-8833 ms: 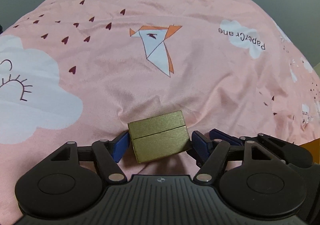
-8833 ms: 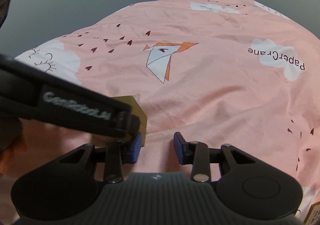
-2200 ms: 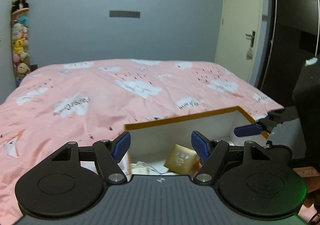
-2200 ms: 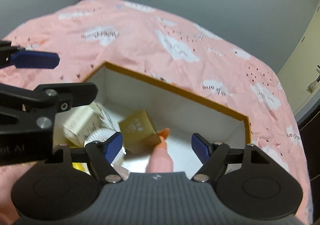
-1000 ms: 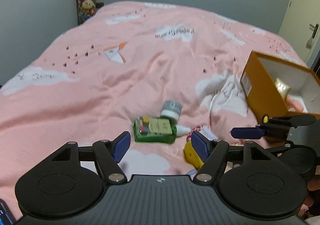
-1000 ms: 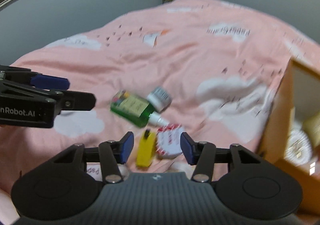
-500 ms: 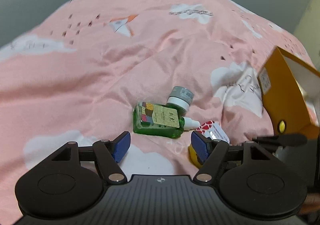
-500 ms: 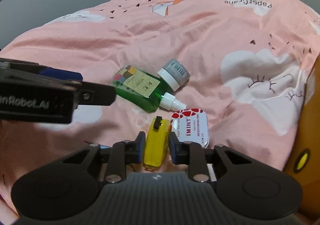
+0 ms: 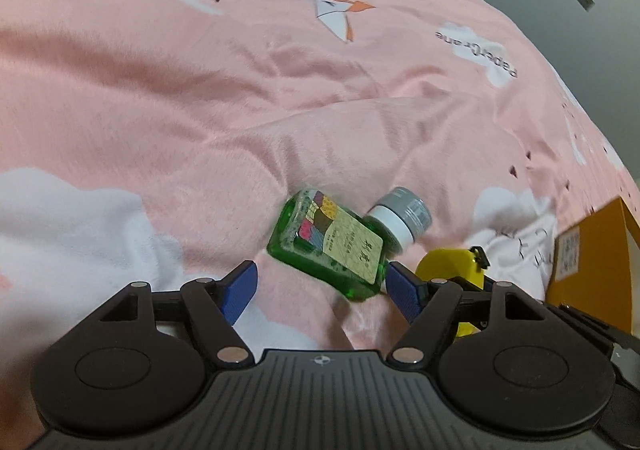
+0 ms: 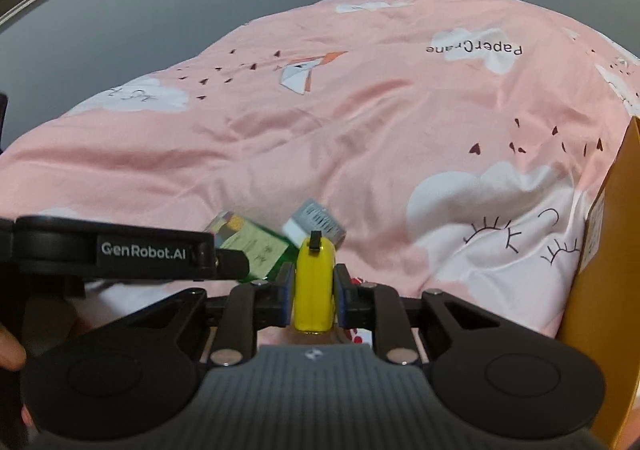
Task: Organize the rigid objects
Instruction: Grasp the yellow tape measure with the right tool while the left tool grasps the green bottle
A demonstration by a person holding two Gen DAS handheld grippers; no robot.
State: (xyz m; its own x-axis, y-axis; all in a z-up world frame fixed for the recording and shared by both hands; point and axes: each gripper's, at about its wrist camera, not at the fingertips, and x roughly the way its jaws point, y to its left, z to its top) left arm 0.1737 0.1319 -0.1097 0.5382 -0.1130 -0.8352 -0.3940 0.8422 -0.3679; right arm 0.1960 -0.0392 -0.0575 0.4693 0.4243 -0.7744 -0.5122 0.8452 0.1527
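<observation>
The right gripper (image 10: pixel 315 294) pinches a yellow case (image 10: pixel 314 284) between its fingers (image 10: pixel 282 294), holding it upright just above the pink bed (image 10: pixel 360 137). The left gripper (image 9: pixel 322 288) has its fingers (image 9: pixel 239 288) spread wide, the green bottle (image 9: pixel 328 246) lying flat on the cover just ahead of and between them. A small grey-capped jar (image 9: pixel 402 217) lies touching the bottle's far side. The orange box (image 10: pixel 600 258) stands on the bed at the right edge.

Glossy green plastic bottle (image 9: pixel 328 246) on soft matt cloth bedspread (image 9: pixel 200 97).
</observation>
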